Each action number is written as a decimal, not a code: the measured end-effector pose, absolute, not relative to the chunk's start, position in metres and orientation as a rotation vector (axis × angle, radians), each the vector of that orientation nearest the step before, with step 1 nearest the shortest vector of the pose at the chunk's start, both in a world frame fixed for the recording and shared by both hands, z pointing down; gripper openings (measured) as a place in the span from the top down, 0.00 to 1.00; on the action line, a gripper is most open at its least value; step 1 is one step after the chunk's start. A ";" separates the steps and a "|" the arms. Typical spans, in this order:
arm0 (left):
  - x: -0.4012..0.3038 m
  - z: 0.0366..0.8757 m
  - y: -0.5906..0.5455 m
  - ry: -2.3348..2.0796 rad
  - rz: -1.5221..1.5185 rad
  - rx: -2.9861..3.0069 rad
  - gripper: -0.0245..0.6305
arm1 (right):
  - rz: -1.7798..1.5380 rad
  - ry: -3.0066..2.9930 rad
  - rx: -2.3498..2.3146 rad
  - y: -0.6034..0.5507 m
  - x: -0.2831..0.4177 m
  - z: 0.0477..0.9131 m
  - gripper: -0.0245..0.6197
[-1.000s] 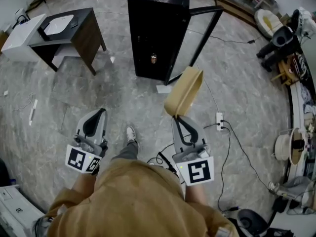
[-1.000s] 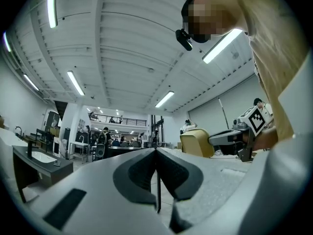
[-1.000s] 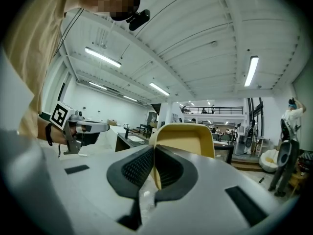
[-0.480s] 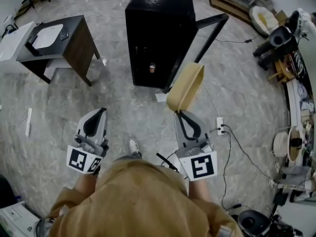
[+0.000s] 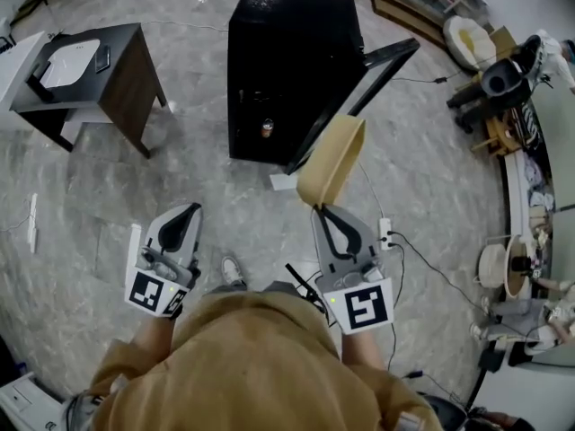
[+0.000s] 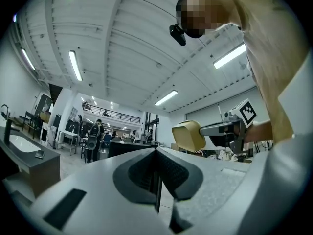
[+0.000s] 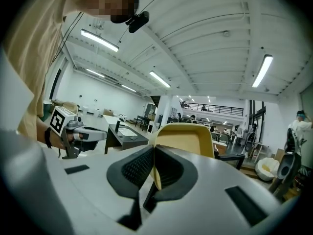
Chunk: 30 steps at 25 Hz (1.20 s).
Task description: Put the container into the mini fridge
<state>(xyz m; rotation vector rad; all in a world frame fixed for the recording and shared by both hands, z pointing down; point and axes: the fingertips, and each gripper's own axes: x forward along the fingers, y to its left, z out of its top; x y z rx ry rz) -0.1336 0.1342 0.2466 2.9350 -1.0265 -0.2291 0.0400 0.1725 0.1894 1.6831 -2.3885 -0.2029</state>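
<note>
Each gripper's cube carries a black-and-white square marker. The left gripper [image 5: 184,212] is held forward and low with its jaws together on nothing. The right gripper [image 5: 320,210] is clamped on the rim of the tan container [image 5: 332,160], which is held on edge at its 12 o'clock. The black fridge [image 5: 283,52] stands at 12 o'clock with its door [image 5: 364,83] open and a small can [image 5: 267,128] inside.

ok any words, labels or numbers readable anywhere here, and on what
No readable words or numbers in any view.
left gripper and right gripper: square markers on the cubes, no letters.
small can in the mini fridge: label too small to read.
container: plain, no print.
</note>
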 end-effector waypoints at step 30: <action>-0.068 0.237 0.008 -1.225 -0.182 2.901 0.96 | -0.183 -2.501 1.493 0.019 0.100 0.220 0.95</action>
